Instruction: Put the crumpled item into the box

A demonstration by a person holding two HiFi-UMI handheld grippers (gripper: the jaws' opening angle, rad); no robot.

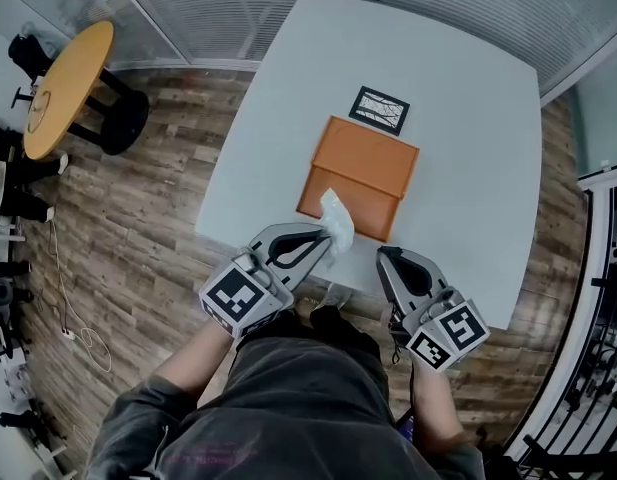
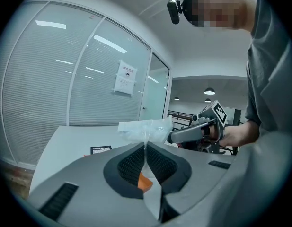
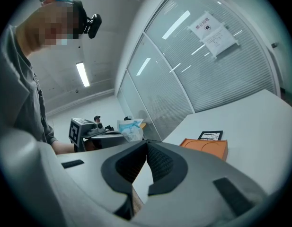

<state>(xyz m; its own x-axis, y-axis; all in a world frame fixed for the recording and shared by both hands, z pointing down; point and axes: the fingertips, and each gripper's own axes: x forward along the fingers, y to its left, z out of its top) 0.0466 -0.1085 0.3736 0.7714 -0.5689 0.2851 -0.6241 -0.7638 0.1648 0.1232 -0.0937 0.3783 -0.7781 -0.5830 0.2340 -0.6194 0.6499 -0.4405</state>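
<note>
The carrying step is in hand: the left gripper (image 1: 326,238) is clenched on the crumpled item (image 1: 336,218), a white wad held just over the near edge of the orange box (image 1: 363,173). The right gripper (image 1: 388,260), nearer the person than the box, is closed on nothing. Next the wad must go over the box and be let go (the box looks flat, possibly lidded).

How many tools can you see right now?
2. The left tool holds the crumpled item by the orange box; the right tool, shut and empty, is to its right.
</note>
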